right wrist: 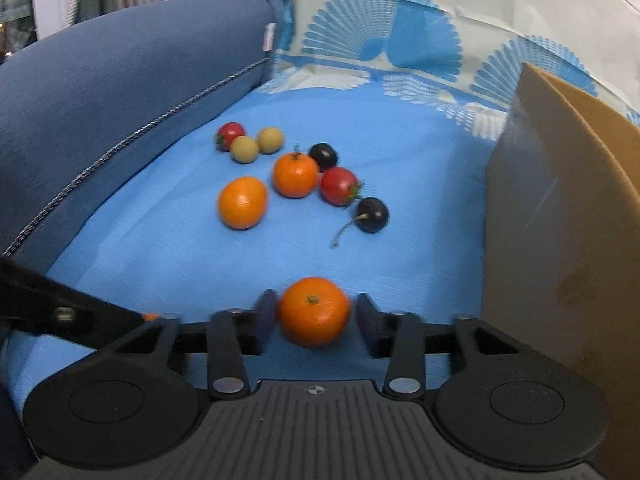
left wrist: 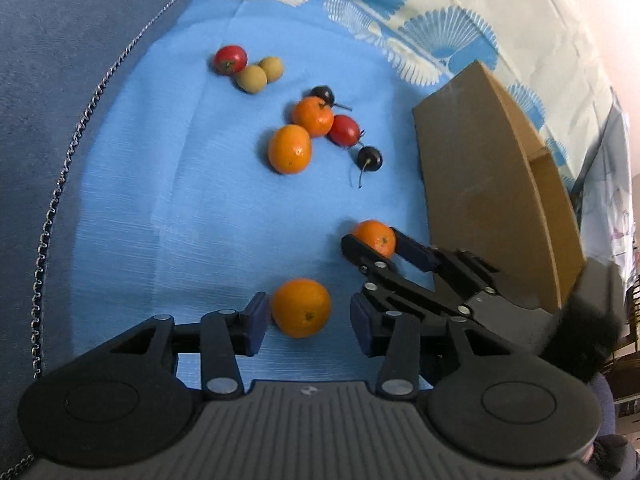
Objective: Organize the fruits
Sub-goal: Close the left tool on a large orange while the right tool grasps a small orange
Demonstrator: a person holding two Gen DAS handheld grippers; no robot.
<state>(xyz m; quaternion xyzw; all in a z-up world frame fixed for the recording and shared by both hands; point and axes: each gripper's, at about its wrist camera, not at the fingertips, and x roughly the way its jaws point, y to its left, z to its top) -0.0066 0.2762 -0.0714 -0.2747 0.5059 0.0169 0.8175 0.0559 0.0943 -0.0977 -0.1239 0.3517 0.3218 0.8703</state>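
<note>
Several fruits lie on a blue cloth (left wrist: 180, 200). My left gripper (left wrist: 306, 316) is open around an orange (left wrist: 301, 307); the left pad touches it, the right pad stands apart. My right gripper (right wrist: 314, 314) is open around another orange (right wrist: 314, 310), with gaps on both sides; in the left wrist view that gripper (left wrist: 374, 242) brackets the same orange (left wrist: 374, 237). Farther off lie two more oranges (left wrist: 289, 149) (left wrist: 313, 116), two red tomatoes (left wrist: 344, 130) (left wrist: 230, 59), two dark cherries (left wrist: 369, 158) (left wrist: 322, 94) and two tan round fruits (left wrist: 251, 78).
A brown cardboard box (left wrist: 488, 184) stands at the right, close to my right gripper; it also shows in the right wrist view (right wrist: 560, 220). A blue sofa cushion (left wrist: 60, 80) with a chain trim borders the cloth at the left. A fan-patterned sheet (left wrist: 400, 12) lies behind.
</note>
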